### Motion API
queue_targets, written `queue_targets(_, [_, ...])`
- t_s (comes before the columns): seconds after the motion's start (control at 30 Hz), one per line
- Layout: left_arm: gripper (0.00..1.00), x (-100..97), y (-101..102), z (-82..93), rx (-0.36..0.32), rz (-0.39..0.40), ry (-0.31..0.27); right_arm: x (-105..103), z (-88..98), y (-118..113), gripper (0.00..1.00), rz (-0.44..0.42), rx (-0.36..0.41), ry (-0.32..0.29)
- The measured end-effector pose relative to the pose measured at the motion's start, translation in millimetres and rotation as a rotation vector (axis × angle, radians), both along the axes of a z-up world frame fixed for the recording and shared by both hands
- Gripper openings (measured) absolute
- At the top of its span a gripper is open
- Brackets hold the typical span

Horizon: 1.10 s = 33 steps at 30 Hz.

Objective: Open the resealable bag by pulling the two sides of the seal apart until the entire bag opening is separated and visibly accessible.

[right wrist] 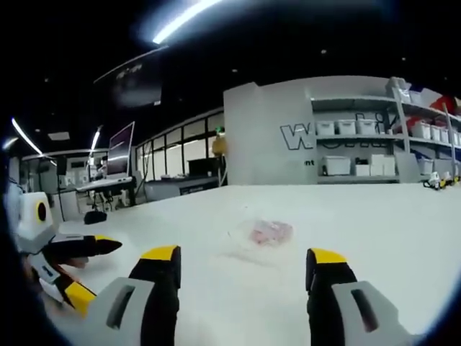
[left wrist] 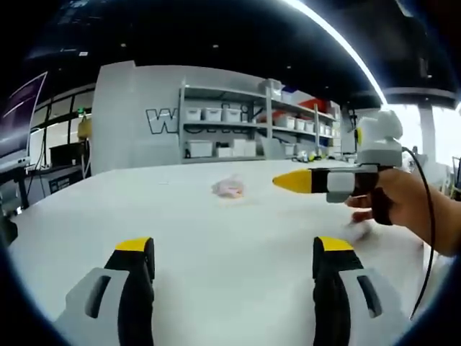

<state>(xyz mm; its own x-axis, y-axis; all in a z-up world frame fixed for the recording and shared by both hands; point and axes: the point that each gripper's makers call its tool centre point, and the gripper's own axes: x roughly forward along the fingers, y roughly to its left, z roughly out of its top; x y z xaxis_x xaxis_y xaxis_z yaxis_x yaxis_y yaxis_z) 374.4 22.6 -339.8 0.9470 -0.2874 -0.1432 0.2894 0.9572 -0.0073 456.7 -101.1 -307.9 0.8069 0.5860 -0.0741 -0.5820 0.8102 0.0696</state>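
A small clear resealable bag (left wrist: 229, 189) with pink contents lies flat on the white table (left wrist: 202, 231), a good way ahead of my left gripper (left wrist: 232, 254), whose jaws stand wide apart and hold nothing. The right gripper (left wrist: 294, 182) comes in from the right, held by a hand (left wrist: 403, 205), its yellow tip just right of the bag. In the right gripper view the bag (right wrist: 268, 232) lies just beyond my open right gripper (right wrist: 245, 259), roughly between the jaw tips. The left gripper (right wrist: 81, 268) sits low at the left, jaws apart.
Grey shelves with white bins (left wrist: 230, 130) stand behind the table against a grey wall (right wrist: 266, 137). Desks with monitors (right wrist: 119, 155) line the far left. The table's far edge (left wrist: 144, 173) runs in front of them. A black cable (left wrist: 431, 216) hangs from the right gripper.
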Motion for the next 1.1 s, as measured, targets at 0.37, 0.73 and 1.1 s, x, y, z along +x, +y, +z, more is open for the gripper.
queue_targets(0.37, [0.9, 0.3, 0, 0.1, 0.001, 0.002, -0.003, -12, -0.3, -4, 0.68, -0.007, 0.02, -0.003])
queue_targets(0.73, [0.89, -0.2, 2, 4.1, -0.009, 0.004, -0.023, -23, 0.5, -8, 0.67, -0.033, 0.013, -0.037])
queue_targets(1.1, [0.89, -3.0, 0, 6.7, -0.013, 0.001, -0.032, -30, 3.0, -15, 0.67, -0.047, 0.001, -0.062])
